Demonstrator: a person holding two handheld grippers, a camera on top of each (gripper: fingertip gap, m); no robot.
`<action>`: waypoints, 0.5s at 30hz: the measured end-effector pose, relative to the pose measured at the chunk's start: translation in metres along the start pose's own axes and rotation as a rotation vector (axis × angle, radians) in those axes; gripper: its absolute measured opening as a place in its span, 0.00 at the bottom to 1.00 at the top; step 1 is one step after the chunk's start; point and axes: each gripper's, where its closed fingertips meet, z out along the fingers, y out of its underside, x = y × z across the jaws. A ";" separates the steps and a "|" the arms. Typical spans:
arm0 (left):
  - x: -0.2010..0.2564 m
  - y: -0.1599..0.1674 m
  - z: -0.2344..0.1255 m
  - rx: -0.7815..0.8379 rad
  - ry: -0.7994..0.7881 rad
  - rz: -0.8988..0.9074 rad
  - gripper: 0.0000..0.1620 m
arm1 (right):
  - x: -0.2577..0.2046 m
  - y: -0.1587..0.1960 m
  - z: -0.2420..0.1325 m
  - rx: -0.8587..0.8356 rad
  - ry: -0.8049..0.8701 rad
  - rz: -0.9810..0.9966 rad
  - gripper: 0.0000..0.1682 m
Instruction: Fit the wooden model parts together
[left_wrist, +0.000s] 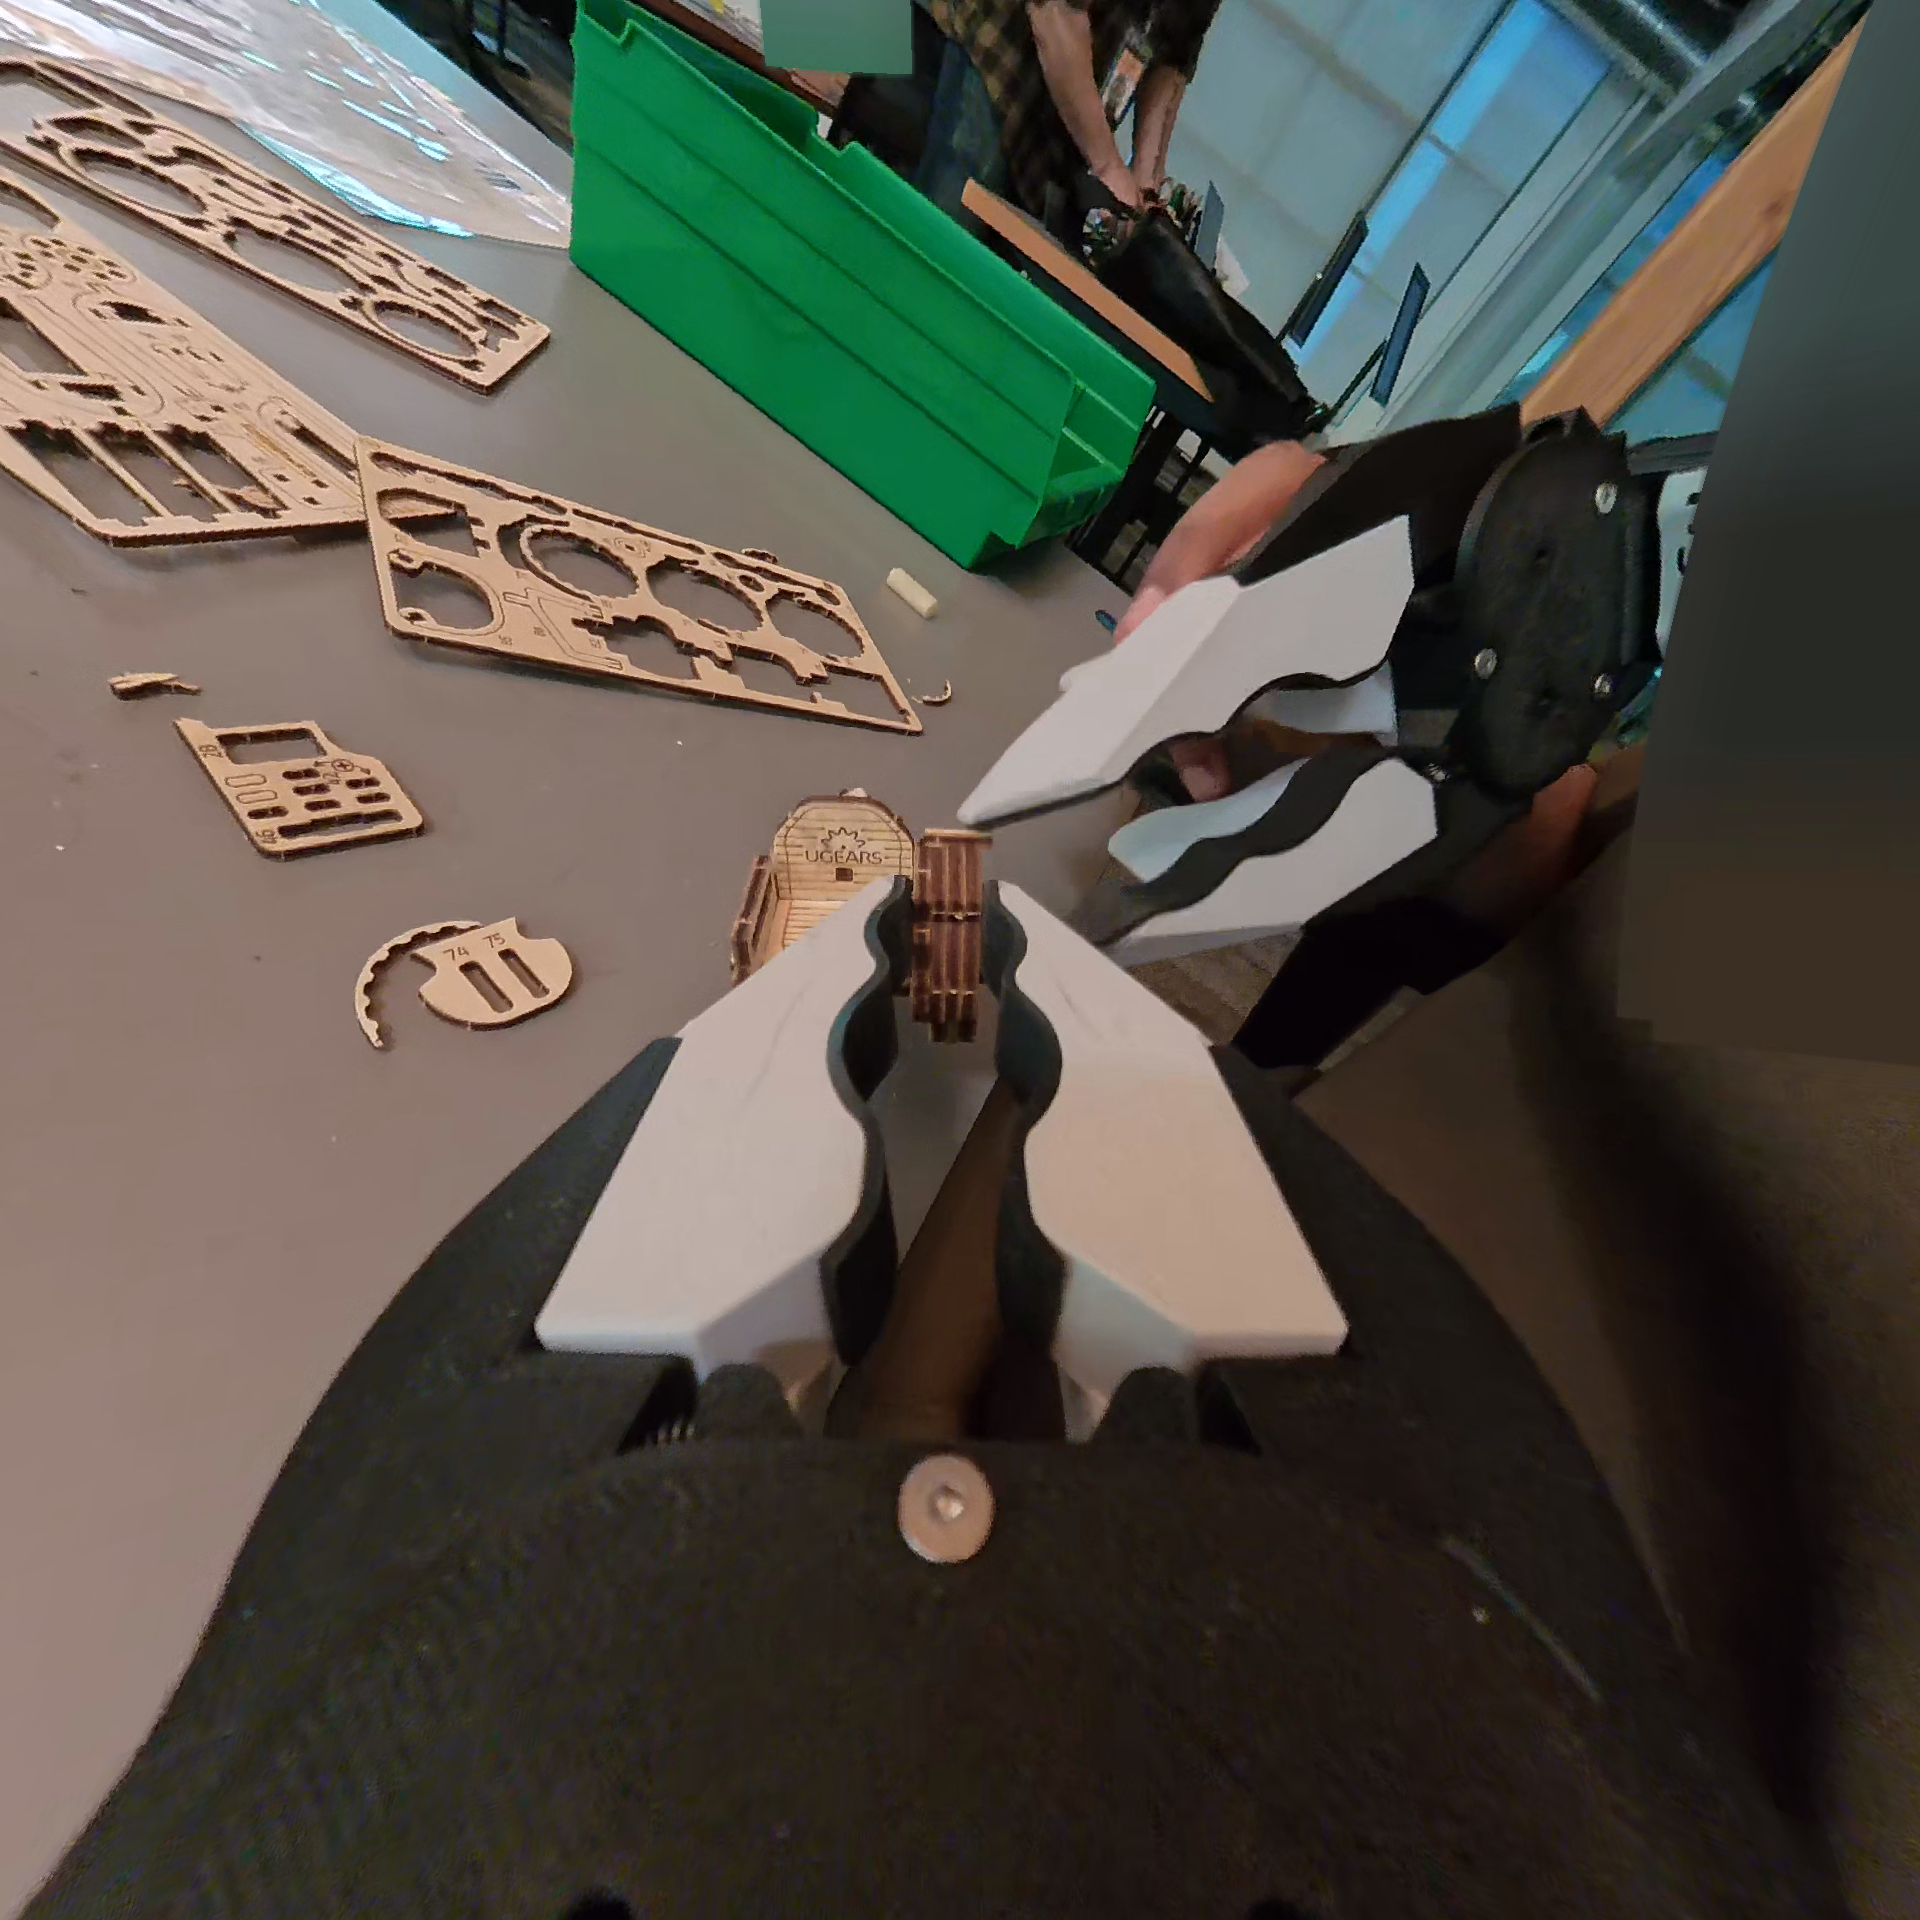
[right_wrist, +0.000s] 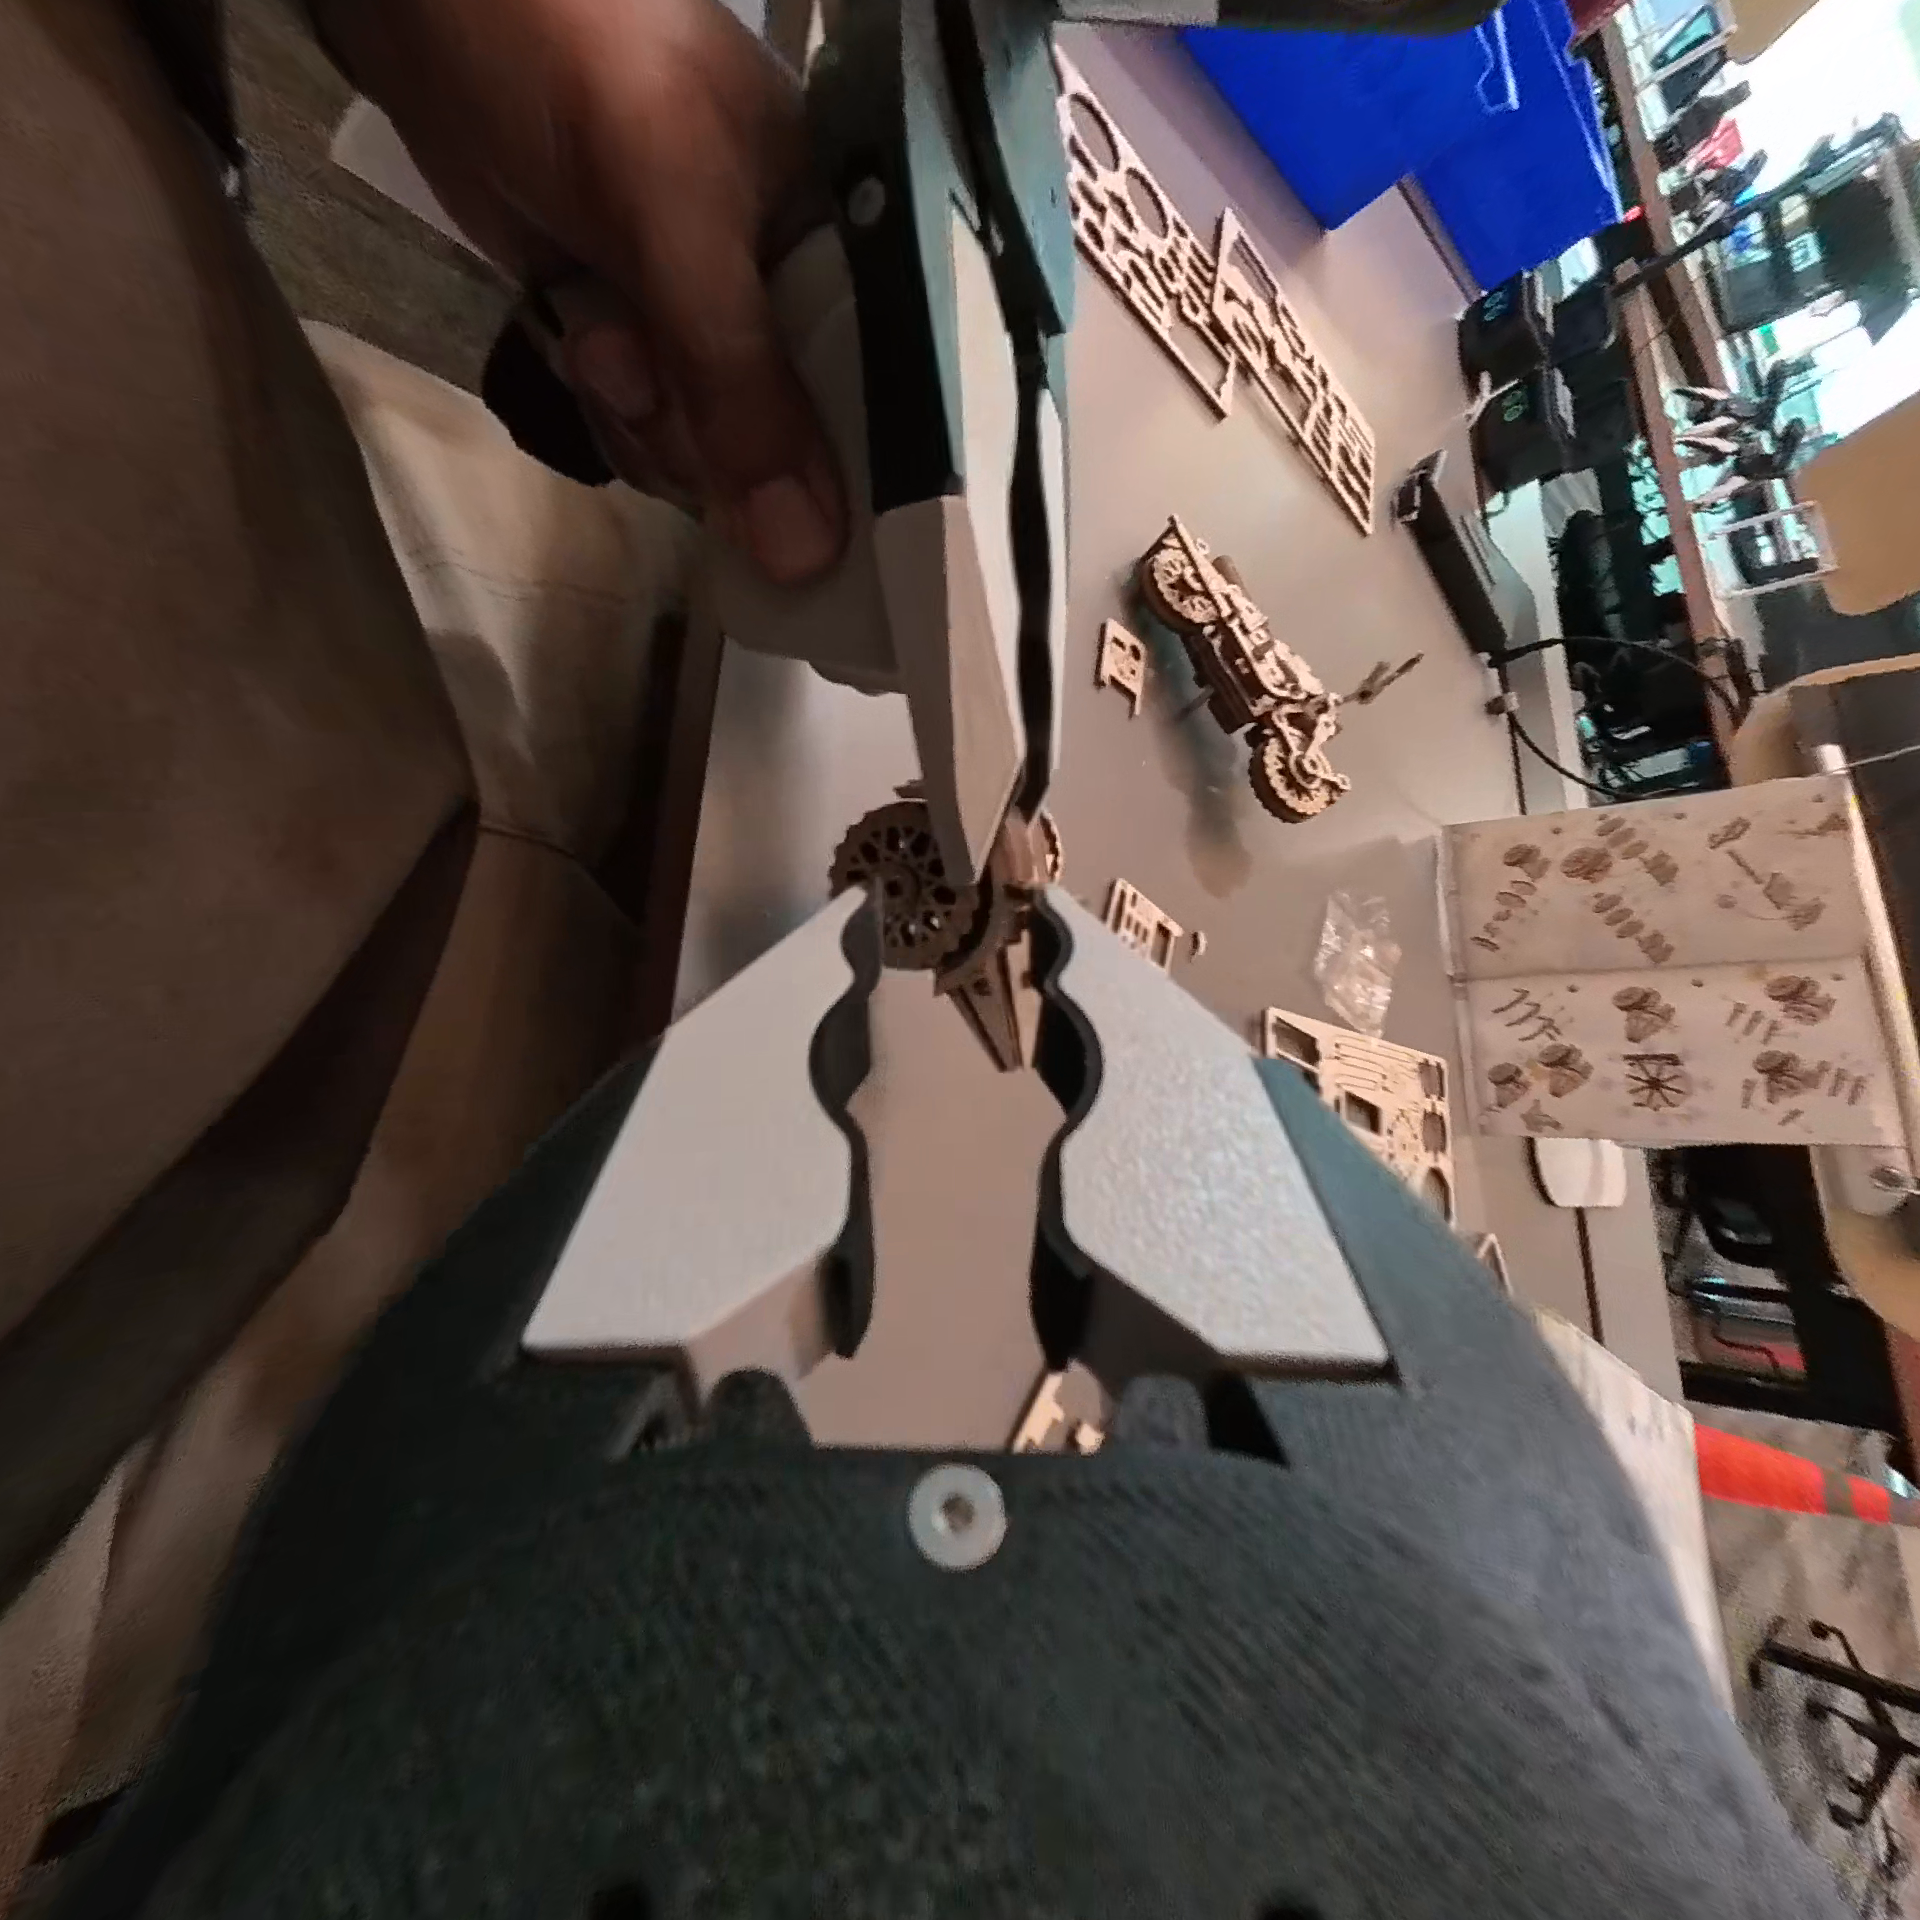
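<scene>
Above a grey tabletop (left_wrist: 623, 436) strewn with punched-out wooden sheets (left_wrist: 623, 603), the left gripper (left_wrist: 945, 904) has its fingers clamped on a small wooden wheel assembly (left_wrist: 948, 935), while the right gripper (left_wrist: 1039, 862) hovers just beside it, fingers apart.

Grey table (left_wrist: 260, 1039) bears tan laser-cut sheets (left_wrist: 634, 592) with cut-out patterns; bin (left_wrist: 831, 312) bright green; gripper fingers (left_wrist: 748, 1122) white with black pads; wheel subassembly (left_wrist: 948, 935) dark brown, slatted.
</scene>
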 end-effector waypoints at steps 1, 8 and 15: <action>-0.001 0.002 0.000 -0.009 -0.006 -0.001 0.05 | -0.001 0.002 0.001 -0.013 0.000 -0.015 0.17; 0.003 -0.001 0.000 0.006 0.016 -0.005 0.05 | 0.000 -0.005 -0.003 0.035 -0.006 0.026 0.16; -0.002 0.004 0.001 -0.024 -0.002 -0.038 0.06 | 0.010 -0.001 -0.005 0.027 0.033 0.039 0.18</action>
